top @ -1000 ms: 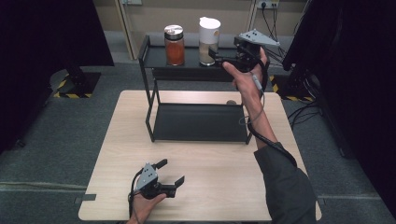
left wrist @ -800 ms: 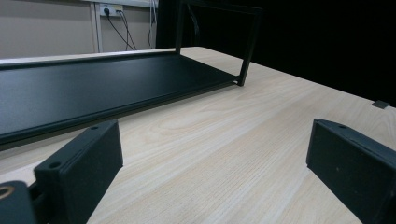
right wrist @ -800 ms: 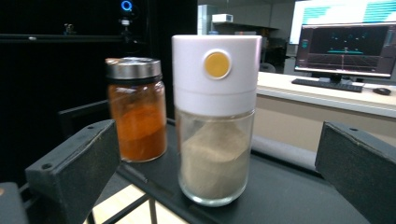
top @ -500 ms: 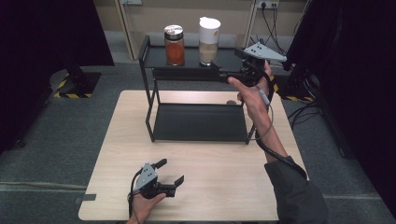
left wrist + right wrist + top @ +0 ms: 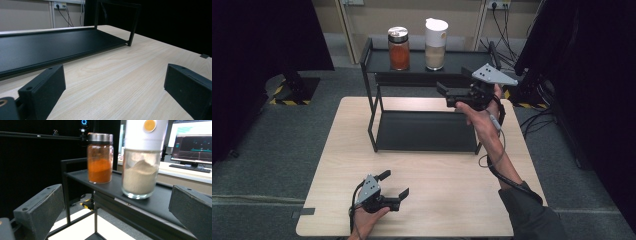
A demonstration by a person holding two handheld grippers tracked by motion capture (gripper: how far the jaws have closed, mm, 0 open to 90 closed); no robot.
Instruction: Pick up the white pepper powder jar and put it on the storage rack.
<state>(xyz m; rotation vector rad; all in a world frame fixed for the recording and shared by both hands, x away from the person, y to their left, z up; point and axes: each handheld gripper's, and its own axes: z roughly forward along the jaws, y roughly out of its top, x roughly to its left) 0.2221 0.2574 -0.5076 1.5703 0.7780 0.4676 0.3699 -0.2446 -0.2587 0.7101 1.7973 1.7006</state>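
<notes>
A: How is the right gripper (image 5: 451, 95) now?

B: Its jaws are spread wide and hold nothing. The person's right hand (image 5: 484, 107) keeps it in the air at the front edge of the upper shelf (image 5: 462, 61) of the black rack (image 5: 373, 110). In the right gripper view the two black jaws stand far apart at the bottom corners, and they point to the two jars on that shelf.

A: Which jars?

B: A glass jar with white lid (image 5: 142, 157), with pale powder inside, and a glass jar with metal lid (image 5: 100, 157), with orange powder. They stand upright, near each other but not touching. The pale one is closer to the gripper, more or less between the jaws but farther away. No jaw touches it.

A: And the left gripper (image 5: 396, 184)?

B: It rests low on the wooden table (image 5: 452, 200), near the front edge, in the left hand (image 5: 364, 222). Its jaws are also apart and empty. In the left gripper view I see bare wood between them, and behind it the lower shelf (image 5: 50, 47) of the rack.

A: Are both grippers far from each other?

B: Yes, well apart.
</notes>
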